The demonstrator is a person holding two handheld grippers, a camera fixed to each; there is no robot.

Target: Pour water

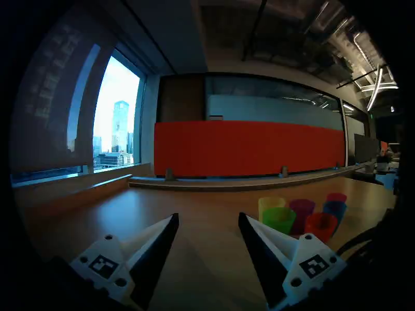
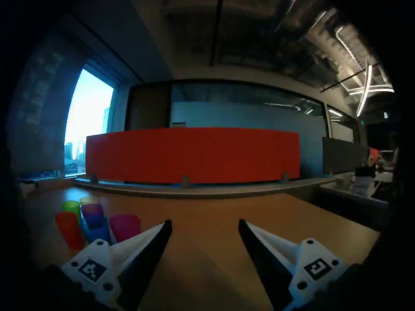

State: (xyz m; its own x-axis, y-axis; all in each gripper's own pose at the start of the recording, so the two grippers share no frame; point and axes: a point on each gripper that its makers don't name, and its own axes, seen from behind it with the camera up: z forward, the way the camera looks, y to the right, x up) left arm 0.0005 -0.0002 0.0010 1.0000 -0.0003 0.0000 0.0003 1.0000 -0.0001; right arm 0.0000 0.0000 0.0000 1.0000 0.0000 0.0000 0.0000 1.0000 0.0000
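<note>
Six translucent, tapered plastic cups (image 1: 302,210) stood clustered on the smooth wooden table (image 1: 207,259), their contents not visible. The left gripper (image 1: 208,215) and right gripper (image 2: 204,222) both gaped, holding nothing.

The cups (image 1: 301,215) stand clustered on the table (image 1: 207,254). A partition (image 1: 249,147) runs along its far edge behind them, a window (image 1: 116,124) to its left.

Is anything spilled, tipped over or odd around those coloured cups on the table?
Nothing stands out. The cups stand upright in a tight cluster on the wooden table, with no puddle near them. The left gripper and the right gripper are both open and hold nothing.
</note>
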